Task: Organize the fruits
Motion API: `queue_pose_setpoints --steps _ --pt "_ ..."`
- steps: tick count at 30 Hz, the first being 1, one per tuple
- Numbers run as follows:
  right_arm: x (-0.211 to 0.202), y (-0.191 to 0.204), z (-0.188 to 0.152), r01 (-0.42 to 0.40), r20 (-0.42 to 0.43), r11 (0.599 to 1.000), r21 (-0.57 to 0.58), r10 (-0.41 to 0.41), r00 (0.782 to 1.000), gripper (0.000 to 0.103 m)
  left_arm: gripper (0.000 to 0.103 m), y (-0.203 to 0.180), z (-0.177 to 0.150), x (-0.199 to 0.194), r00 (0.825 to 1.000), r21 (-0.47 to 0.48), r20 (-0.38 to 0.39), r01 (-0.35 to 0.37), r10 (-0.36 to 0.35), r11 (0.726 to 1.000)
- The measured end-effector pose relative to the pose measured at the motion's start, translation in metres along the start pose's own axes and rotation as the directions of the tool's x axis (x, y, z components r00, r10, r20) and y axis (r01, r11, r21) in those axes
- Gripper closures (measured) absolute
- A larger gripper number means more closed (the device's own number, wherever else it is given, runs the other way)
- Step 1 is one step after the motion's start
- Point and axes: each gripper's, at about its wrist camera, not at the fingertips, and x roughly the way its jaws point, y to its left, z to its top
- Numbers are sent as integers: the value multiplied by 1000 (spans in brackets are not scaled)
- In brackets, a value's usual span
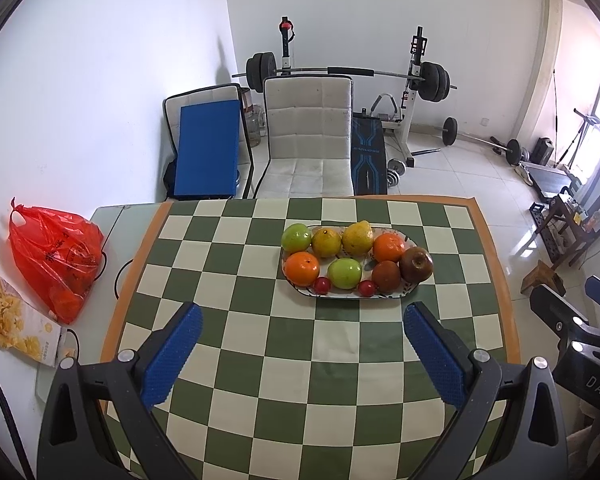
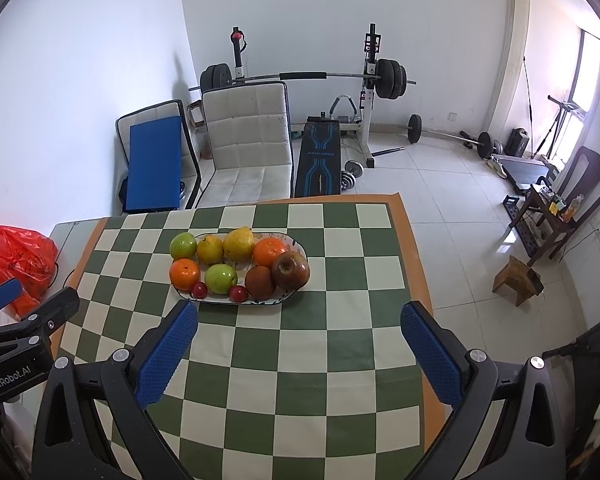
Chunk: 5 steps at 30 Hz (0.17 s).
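While both claws hang over the checkered cloth (image 1: pixel 300 360) of the surface, the left claw (image 1: pixel 302 322) and the right claw (image 2: pixel 298 320) are spread wide and hold nothing. The fruits lie together on the oval plate (image 1: pixel 342 295), well ahead of them.

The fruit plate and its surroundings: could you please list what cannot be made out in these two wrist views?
- Oval plate: most of its pattern is covered by fruit, in both views.
- Red plastic bag: contents blurred by the film, left wrist view; cut off by the frame edge and the left gripper in the right wrist view.
- Snack bag: label print too small, left wrist view.
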Motion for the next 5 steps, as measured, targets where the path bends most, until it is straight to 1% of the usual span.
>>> queue_pose_setpoints --steps 5 --pt "-1 -1 -2 2 6 1000 0 -2 1000 0 0 -2 -2 -3 1000 -4 7 4 -4 1000"
